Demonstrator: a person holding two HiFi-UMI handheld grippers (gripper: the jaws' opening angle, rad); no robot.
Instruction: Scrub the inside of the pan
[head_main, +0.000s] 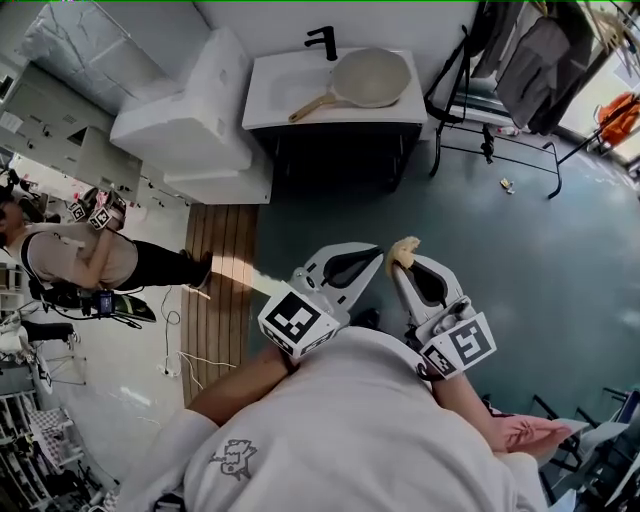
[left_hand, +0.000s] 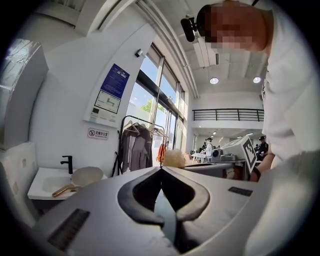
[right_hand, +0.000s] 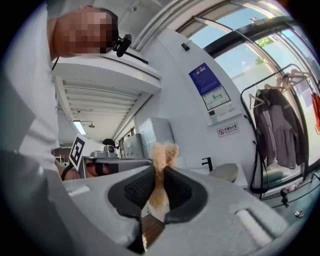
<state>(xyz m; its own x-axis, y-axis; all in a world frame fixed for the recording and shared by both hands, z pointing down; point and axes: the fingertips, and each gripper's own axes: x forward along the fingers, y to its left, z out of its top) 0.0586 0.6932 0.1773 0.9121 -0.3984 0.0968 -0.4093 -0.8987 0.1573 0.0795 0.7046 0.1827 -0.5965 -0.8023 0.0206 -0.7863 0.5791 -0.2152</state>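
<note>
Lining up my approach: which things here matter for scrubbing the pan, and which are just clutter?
For the job:
pan, on the sink counter
tan scrub pad, clamped in the right gripper

Lying about:
hanging coats
white foam blocks

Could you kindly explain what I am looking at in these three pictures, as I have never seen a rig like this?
There is no robot: a person holds a two-jaw gripper in each hand. The head view looks down from a camera on that person's head. The two gripper views come from cameras riding on each gripper, looking along its jaws. The left gripper is shut and empty. The right gripper is clamped on a tan, fibrous scrubber. Ahead stands a white sink counter with a black tap. A beige pan with a wooden handle lies on the counter, not yet reached.
</note>
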